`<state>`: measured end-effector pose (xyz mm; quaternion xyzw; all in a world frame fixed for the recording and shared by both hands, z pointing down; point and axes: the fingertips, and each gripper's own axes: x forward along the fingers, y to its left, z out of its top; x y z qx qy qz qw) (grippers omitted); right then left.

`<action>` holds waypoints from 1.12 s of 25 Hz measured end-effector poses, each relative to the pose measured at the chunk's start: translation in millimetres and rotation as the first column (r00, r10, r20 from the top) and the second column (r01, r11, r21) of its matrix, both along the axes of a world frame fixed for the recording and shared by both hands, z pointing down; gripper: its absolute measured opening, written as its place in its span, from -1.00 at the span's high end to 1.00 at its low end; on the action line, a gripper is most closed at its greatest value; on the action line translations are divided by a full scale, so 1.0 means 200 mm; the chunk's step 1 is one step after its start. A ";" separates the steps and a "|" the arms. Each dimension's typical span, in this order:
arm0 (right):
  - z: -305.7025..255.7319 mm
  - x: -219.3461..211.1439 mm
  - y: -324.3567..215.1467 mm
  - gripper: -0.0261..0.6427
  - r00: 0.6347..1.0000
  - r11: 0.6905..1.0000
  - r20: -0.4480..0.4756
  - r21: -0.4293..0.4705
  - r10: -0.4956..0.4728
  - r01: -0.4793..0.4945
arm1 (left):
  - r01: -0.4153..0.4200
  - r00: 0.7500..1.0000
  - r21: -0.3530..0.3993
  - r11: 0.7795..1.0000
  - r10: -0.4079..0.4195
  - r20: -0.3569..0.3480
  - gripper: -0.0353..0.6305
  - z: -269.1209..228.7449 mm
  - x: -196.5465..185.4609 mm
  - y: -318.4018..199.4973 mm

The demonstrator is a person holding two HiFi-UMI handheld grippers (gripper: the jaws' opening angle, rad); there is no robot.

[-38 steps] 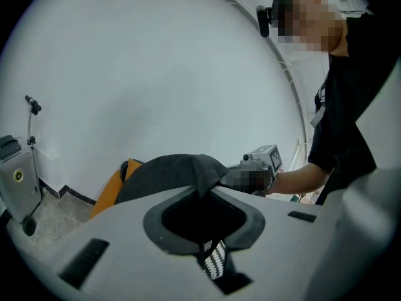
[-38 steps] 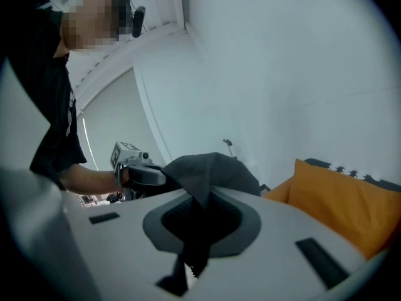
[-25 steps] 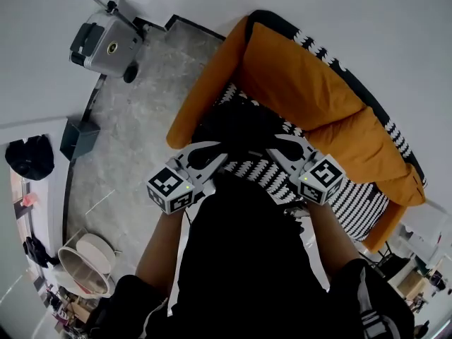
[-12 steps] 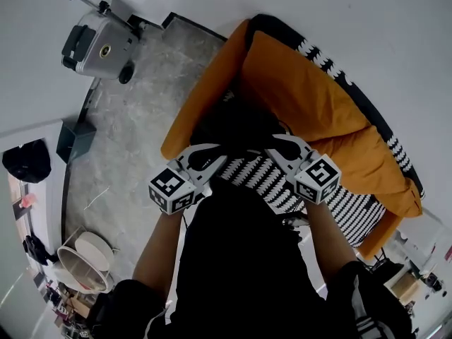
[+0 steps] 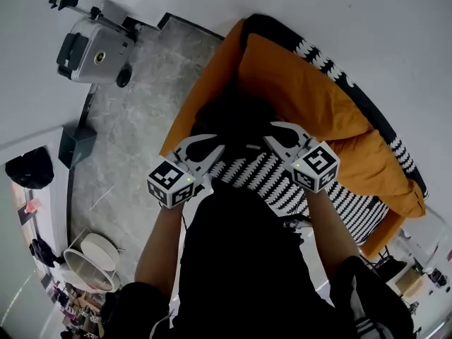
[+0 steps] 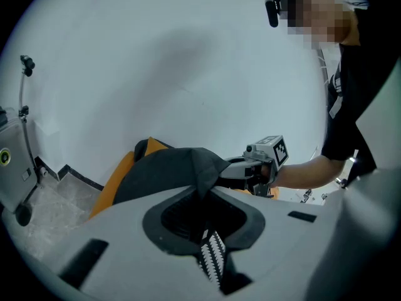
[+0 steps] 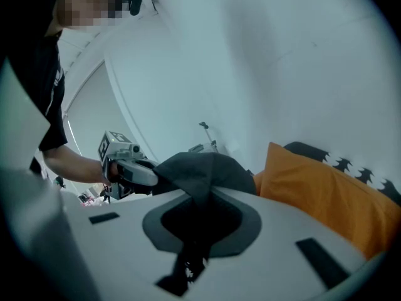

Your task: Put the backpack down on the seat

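Black backpack point(image 5: 236, 119), fabric pinched in the closed left gripper point(image 5: 212, 147) and right gripper point(image 5: 274, 138), hangs over the zigzag-patterned seat point(image 5: 353, 200) of an orange sofa point(image 5: 311, 90), beside its armrest point(image 5: 201, 90); apparently nearly down, not yet released.

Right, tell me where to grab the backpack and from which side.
Take the backpack by the loose fabric along its top, one pinch toward each end, coming from the front of the seat. It is soft and bunches into a fold that jaws can close on; two spread holds should keep it level. The left gripper and right gripper are shut on it so.
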<state>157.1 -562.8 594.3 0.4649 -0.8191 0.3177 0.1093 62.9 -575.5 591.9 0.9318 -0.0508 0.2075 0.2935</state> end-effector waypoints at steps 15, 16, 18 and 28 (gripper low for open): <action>0.10 0.18 -0.30 0.82 0.996 0.997 -0.058 0.049 0.069 -0.066 | 0.011 0.996 0.107 0.994 -0.021 0.087 0.76 0.08 0.17 -0.32; 0.11 0.19 -0.32 0.82 0.995 0.996 -0.062 0.049 0.079 -0.076 | 0.014 0.995 0.109 0.994 -0.024 0.092 0.76 0.09 0.18 -0.34; 0.13 0.20 -0.34 0.82 0.993 0.995 -0.074 0.055 0.092 -0.088 | 0.022 0.994 0.112 0.993 -0.033 0.101 0.76 0.10 0.20 -0.37; 0.20 0.27 -0.48 0.82 0.987 0.993 -0.116 0.053 0.113 -0.107 | 0.032 0.989 0.123 0.992 -0.049 0.139 0.76 0.17 0.27 -0.51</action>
